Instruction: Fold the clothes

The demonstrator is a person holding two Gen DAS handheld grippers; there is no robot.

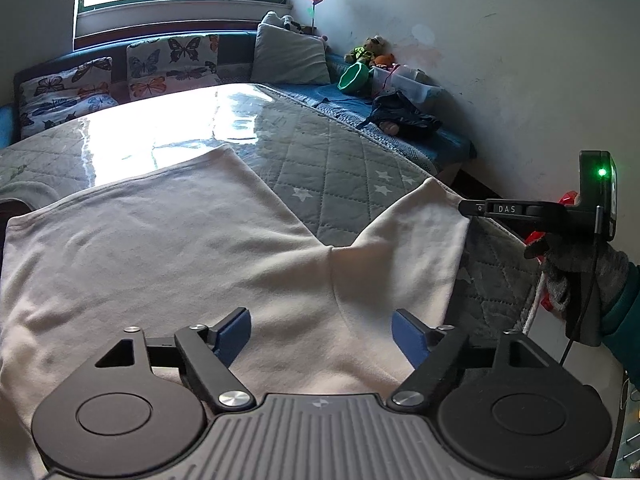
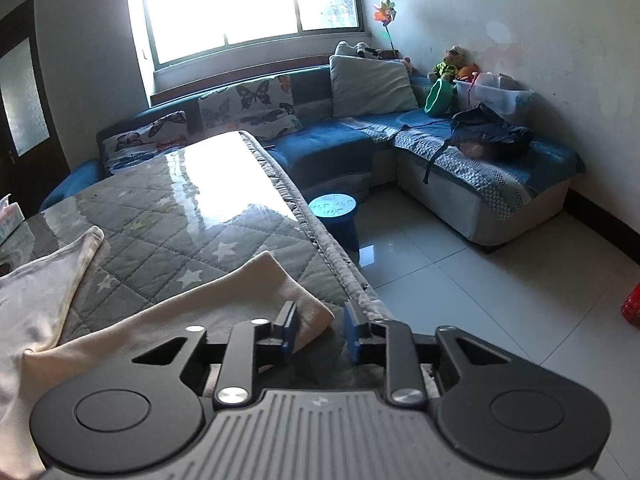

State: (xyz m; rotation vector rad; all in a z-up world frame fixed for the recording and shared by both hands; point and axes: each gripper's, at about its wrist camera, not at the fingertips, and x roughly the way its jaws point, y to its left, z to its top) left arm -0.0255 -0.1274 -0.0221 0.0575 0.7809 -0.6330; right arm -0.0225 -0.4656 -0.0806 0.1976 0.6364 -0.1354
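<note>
Sofa (image 2: 460, 148) wraps two walls beyond the table (image 2: 224, 208), an L of blue cushions under the window (image 2: 248, 0) and along the white wall. Between sofa and table, pale floor tiles (image 2: 480, 280) lie open to the table's right edge, broken only by one blue stool (image 2: 334, 212) just off that edge.

The table carries a grey quilted cover with stars under a glossy sheet; its far half beyond the shirt is bare.

One white shirt (image 1: 180, 248) lies spread on the table's near half, its hem toward the window and one sleeve (image 1: 416, 232) reaching to the table's right edge. In the right wrist view the sleeve end (image 2: 280, 296) sits close to that padded edge.

Counted on the sofa: three butterfly pillows, one grey pillow (image 2: 372, 80), one dark bag (image 2: 492, 132), one clear box (image 2: 496, 92), one green bowl (image 2: 438, 96). One pinwheel (image 2: 384, 12) stands in the corner.

The left gripper (image 1: 322, 334) hangs over the shirt's near part, where body meets sleeve, its blue pads wide apart with cloth showing between them, nothing held.

The right gripper (image 2: 320, 332) is at the sleeve's tip by the table's right edge, fingers apart by a modest gap; the left pad (image 2: 290, 328) overlaps the cloth, the right one is off it.
</note>
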